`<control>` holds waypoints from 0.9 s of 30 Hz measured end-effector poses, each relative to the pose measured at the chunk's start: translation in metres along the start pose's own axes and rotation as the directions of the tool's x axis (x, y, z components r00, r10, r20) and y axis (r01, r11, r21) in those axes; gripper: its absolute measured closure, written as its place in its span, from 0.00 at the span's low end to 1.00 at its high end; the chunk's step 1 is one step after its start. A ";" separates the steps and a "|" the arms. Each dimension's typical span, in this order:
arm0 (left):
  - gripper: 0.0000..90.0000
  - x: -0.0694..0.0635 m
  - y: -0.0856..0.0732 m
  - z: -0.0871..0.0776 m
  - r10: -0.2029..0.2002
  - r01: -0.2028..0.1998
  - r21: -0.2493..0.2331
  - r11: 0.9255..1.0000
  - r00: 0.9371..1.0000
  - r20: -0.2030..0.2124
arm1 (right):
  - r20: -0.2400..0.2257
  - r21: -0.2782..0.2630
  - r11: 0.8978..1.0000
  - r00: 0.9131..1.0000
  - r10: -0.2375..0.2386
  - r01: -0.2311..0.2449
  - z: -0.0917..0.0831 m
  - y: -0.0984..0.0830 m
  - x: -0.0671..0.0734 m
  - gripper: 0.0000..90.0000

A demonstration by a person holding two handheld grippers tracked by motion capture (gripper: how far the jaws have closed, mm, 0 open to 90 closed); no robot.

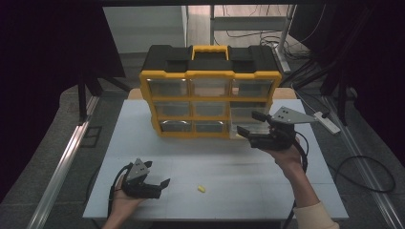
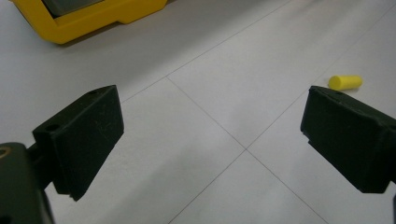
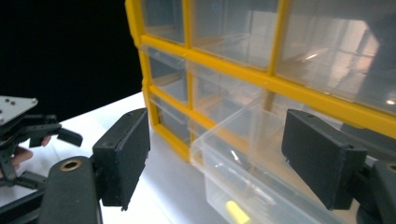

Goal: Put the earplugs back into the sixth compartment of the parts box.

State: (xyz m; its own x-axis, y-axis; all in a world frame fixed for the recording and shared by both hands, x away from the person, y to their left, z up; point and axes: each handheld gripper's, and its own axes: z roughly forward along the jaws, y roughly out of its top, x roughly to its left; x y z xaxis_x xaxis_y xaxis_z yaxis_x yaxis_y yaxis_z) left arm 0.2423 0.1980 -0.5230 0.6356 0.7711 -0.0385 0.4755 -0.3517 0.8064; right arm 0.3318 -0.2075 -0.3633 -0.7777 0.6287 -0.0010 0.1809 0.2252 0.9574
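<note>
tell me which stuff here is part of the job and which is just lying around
Part of the job:
- yellow peg on the table, near the left hand-held gripper, jaws open
- pulled-out clear drawer of the yellow organizer, a yellow piece already inside
- right hand-held gripper, open at that drawer

Just lying about:
- power strip
- cables on the floor

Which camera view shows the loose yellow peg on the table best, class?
The left gripper view: the yellow peg lies close and sharp on the table, just past one jaw. The high view shows it as a tiny speck near the left gripper.
</note>
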 end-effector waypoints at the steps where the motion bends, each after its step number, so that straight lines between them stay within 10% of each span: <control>1: 0.06 0.000 0.000 0.000 0.000 0.000 0.000 1.000 1.000 0.000 | -0.005 0.005 1.000 1.000 -0.005 0.005 0.001 0.000 0.002 0.26; 27: 0.06 0.000 0.000 -0.001 -0.005 0.005 -0.006 1.000 1.000 -0.002 | -0.157 0.135 0.989 0.986 -0.045 0.067 0.010 -0.026 0.045 0.27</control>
State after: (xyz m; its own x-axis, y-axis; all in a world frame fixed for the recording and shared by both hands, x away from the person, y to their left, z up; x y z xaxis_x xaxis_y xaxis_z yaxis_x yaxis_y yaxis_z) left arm 0.2422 0.1987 -0.5227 0.6317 0.7741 -0.0417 0.4755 -0.3444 0.8095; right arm 0.2976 -0.1775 -0.3907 -0.8702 0.4927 0.0011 0.2078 0.3650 0.9075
